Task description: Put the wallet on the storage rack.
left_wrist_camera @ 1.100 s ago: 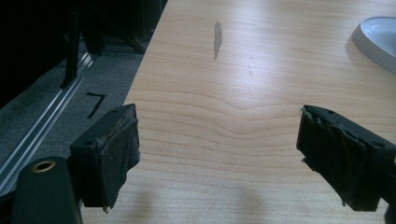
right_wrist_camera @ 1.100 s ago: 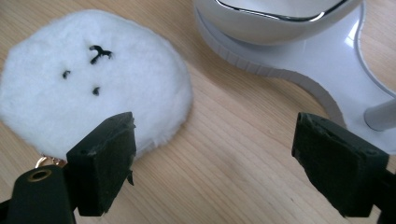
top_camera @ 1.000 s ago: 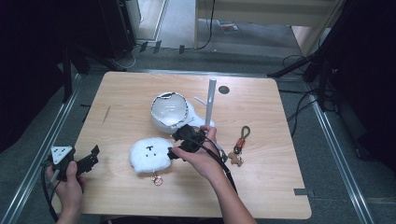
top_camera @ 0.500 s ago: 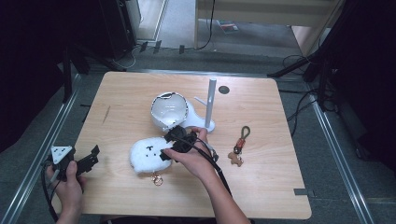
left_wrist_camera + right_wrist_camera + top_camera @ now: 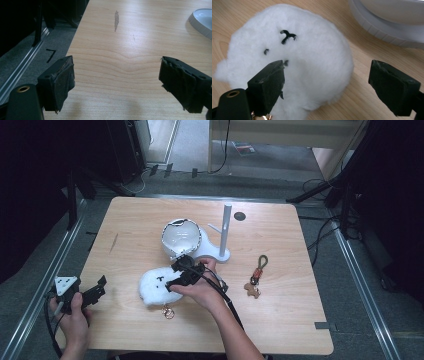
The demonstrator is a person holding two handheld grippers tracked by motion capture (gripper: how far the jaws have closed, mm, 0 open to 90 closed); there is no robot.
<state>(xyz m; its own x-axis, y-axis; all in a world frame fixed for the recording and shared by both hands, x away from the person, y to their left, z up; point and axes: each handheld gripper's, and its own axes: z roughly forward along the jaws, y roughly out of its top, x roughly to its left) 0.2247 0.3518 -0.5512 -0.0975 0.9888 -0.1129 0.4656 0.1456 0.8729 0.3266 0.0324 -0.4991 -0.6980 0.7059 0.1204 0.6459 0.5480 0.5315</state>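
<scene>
Progress looks early: nothing is lifted yet. Left claw waits at the worktop's near-left edge, jaws wide apart with nothing between them. Next over, the white plush keychain lies flat on the wood, its gold clasp at the near side. Right claw hovers just over the plush's right part, jaws spread and not yet pressing the fur. Behind stands a white bowl-like shell, then the white hook stand, and a brown keychain. Gripping and lifting the plush, probably for hanging on the stand, remain to be done.
</scene>
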